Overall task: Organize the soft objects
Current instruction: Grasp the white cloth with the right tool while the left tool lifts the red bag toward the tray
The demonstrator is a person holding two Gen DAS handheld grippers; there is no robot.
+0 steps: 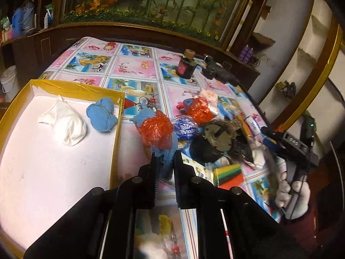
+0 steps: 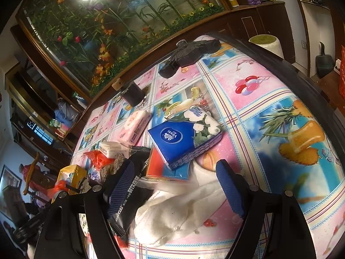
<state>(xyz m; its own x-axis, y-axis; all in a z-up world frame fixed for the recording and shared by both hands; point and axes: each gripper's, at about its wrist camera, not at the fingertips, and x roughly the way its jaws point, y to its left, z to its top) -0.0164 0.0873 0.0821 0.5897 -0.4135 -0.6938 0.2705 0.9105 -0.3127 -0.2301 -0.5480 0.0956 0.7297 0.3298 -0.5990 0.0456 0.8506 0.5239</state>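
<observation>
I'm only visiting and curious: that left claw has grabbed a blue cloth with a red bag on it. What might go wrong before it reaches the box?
1. The left gripper pinches only the blue cloth's lower edge; it might slip out.
2. The red bag merely clings to the cloth, so it may drop onto the table or ride into the box.
3. The open right gripper straddles a white cloth beside a black packet; closing might catch both.
</observation>
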